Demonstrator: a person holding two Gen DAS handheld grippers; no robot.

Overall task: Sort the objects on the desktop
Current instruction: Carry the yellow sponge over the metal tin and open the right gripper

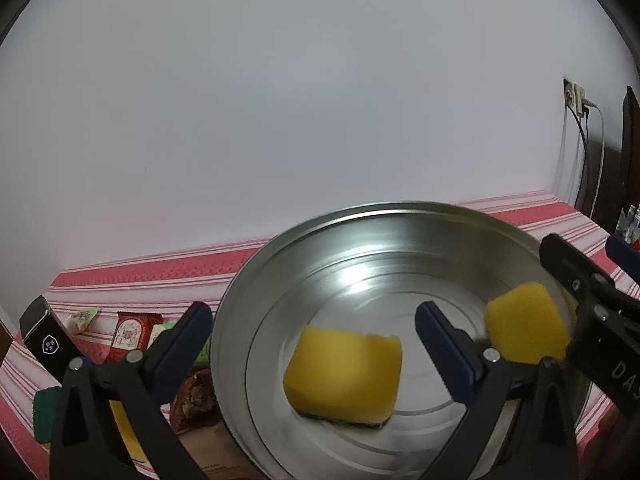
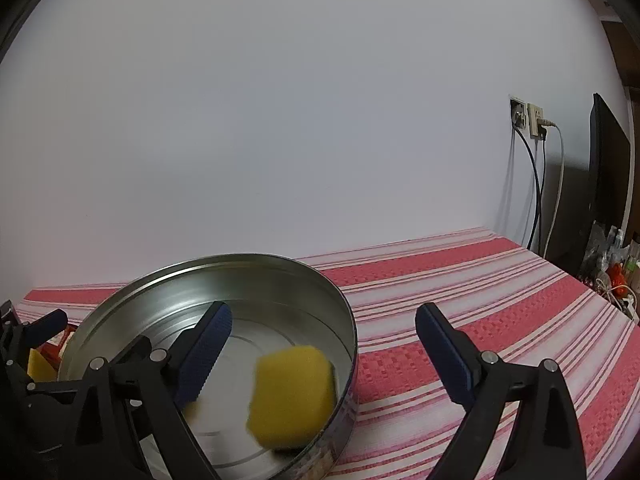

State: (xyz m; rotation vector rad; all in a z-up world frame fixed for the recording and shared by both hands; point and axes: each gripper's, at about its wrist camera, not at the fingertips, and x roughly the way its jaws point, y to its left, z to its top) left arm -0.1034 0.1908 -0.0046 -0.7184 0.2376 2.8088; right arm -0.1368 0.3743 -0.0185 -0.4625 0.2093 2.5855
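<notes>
The right gripper [image 2: 324, 344] has its fingers spread wide with nothing between them, and a blurred yellow sponge [image 2: 292, 396] sits just below and left of their midline — it looks to be dropping or just landed inside the round metal tin [image 2: 352, 328], against the near-right wall. Its broad yellow face is tilted up toward the camera, a dark scrubbing layer under it; the blur hides which way its long axis runs. The left gripper [image 1: 314, 346] is likewise wide apart and empty, straddling the tin's left rim: the left finger [image 1: 182, 344] hangs outside over the clutter, the right one [image 1: 444, 348] over the tin floor. Between them, close ahead, a second sponge [image 1: 344, 376] lies flat on the tin floor, yellow side up, long axis roughly across the fingers. Both sponges seem sorted already. Snack packets [image 1: 130, 330] and a black box [image 1: 46, 340] wait on the striped cloth [image 2: 480, 320] to the left, nearer the left gripper — likely its next reach
</notes>
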